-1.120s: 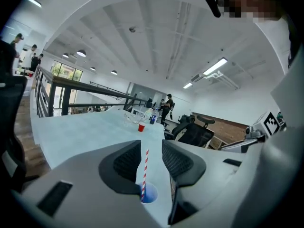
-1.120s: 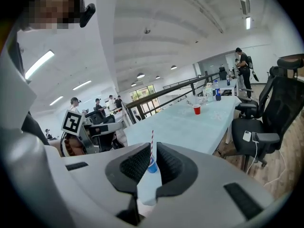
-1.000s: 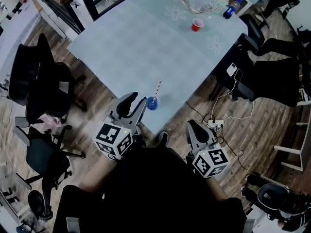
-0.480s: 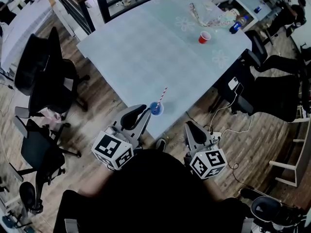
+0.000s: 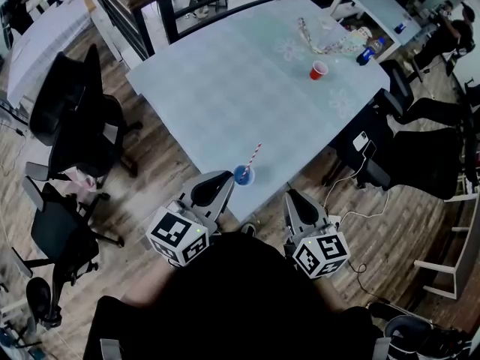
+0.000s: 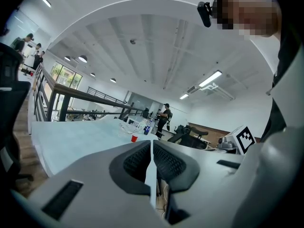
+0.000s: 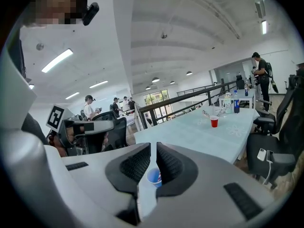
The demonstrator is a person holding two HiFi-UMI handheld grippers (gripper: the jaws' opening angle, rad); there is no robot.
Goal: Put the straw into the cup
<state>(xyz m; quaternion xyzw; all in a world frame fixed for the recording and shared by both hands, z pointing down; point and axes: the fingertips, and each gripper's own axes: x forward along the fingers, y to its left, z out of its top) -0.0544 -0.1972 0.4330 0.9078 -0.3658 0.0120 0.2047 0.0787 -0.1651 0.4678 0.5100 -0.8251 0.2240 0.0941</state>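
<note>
Left hand-held gripper [image 5: 225,177] and right hand-held gripper [image 5: 294,197], both closed, empty.
Left jaws have just closed; straw [image 5: 255,156] stands in blue cup [image 5: 244,175] on surface [image 5: 225,88].

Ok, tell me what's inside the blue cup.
A red-and-white striped straw stands in the blue cup, leaning out over the rim. The cup's wall hides the straw's lower end and anything else inside.

table [image 5: 225,88] | red cup [image 5: 319,70] far side | bottle [image 5: 365,54] | chairs [image 5: 71,118] left
</note>
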